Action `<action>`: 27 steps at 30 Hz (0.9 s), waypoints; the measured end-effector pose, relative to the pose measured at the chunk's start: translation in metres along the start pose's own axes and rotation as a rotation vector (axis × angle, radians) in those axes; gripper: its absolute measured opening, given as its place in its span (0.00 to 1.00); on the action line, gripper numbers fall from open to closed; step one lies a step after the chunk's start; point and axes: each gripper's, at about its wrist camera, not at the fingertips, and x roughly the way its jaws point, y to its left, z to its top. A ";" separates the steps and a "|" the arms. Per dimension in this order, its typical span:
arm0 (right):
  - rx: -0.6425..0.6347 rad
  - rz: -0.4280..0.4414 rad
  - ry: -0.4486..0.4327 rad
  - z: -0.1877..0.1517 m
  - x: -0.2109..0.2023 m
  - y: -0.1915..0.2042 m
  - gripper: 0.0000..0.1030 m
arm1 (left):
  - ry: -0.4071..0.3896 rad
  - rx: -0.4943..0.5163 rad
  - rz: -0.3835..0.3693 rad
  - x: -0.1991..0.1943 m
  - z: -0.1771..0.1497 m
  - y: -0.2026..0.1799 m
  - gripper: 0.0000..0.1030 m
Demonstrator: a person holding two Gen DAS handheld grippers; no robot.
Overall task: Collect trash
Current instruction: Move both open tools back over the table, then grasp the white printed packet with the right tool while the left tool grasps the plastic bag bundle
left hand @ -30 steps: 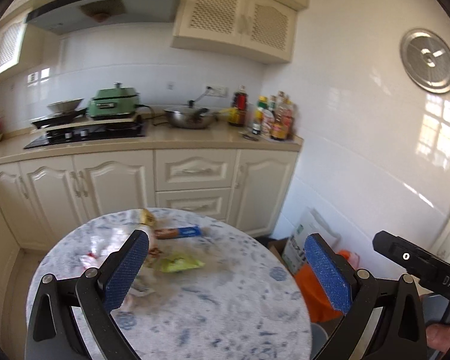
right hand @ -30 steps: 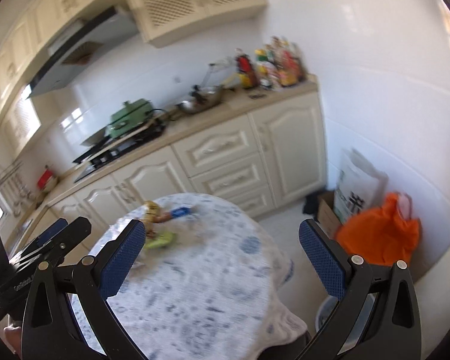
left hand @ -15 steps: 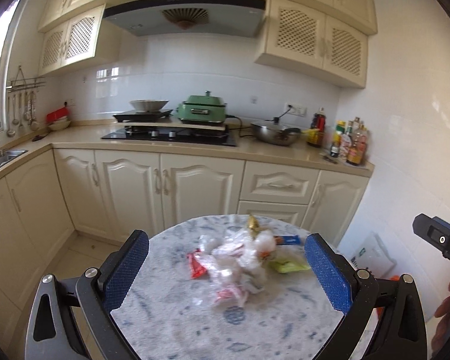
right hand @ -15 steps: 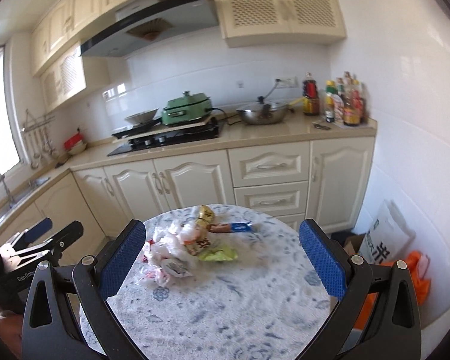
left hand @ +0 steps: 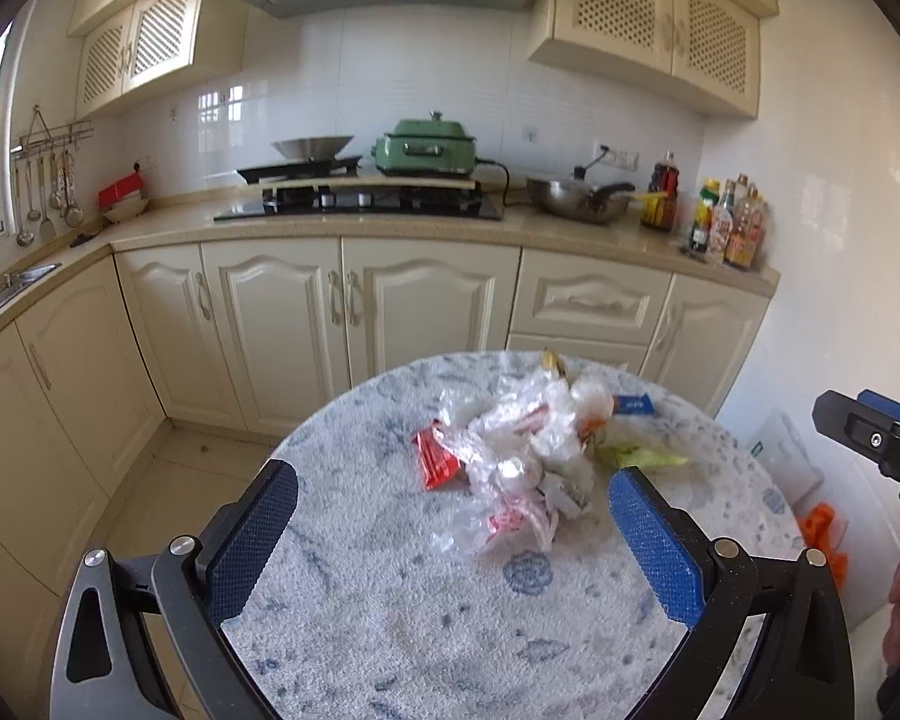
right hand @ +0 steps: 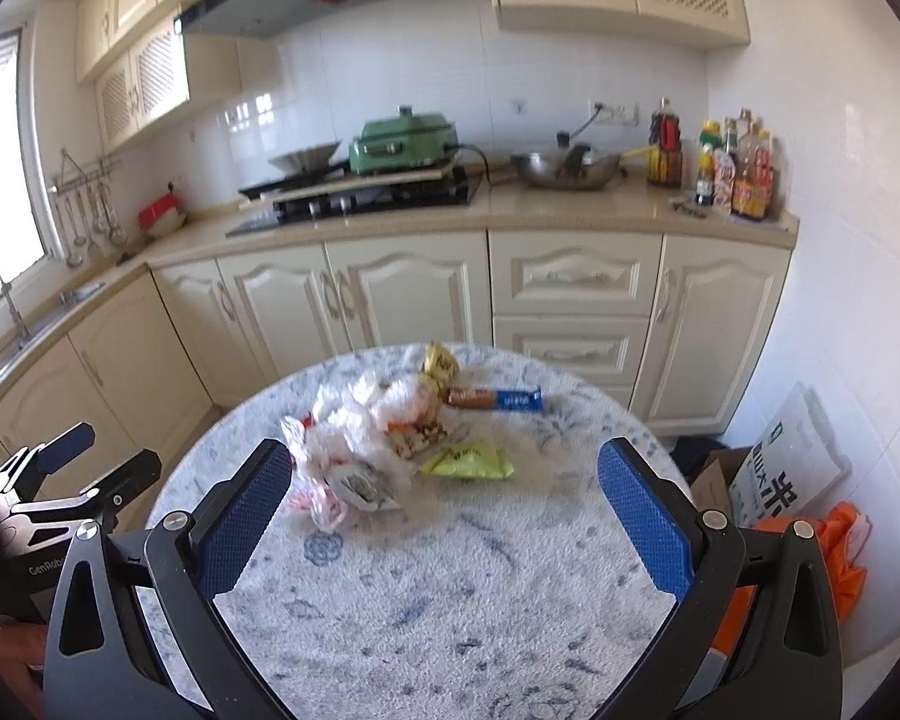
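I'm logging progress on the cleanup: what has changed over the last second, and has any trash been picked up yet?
Only the grippers moved: both swung from aiming right and tilted to squarely facing the trash pile on the round table. Nothing was gripped or released. The left gripper and right gripper stay open and empty; the wrappers lie where they were.

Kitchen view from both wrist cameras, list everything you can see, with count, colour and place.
round table: one, white-blue mottled, foreground
clear plastic bags: crumpled heap, table middle
red wrapper: one, left of heap
green wrapper: one, right of heap
blue-brown wrapper: one, behind heap
yellow wrapper: one, table's far edge
green cooker: one, on stove
wok: one, steel, counter
bottles: several, counter's right end
orange bag: one, floor right
left tongs: open, empty
right tongs: open, empty
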 end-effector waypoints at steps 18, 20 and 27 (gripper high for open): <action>-0.081 0.262 0.303 -0.043 0.154 0.026 0.71 | 0.207 -0.016 0.061 0.126 0.003 0.021 0.99; -0.079 0.304 0.309 -0.044 0.165 0.031 0.64 | 0.216 -0.016 0.068 0.136 0.005 0.021 0.99; -0.068 0.426 0.328 -0.045 0.200 0.039 0.45 | 0.220 -0.019 0.063 0.151 0.008 0.020 0.99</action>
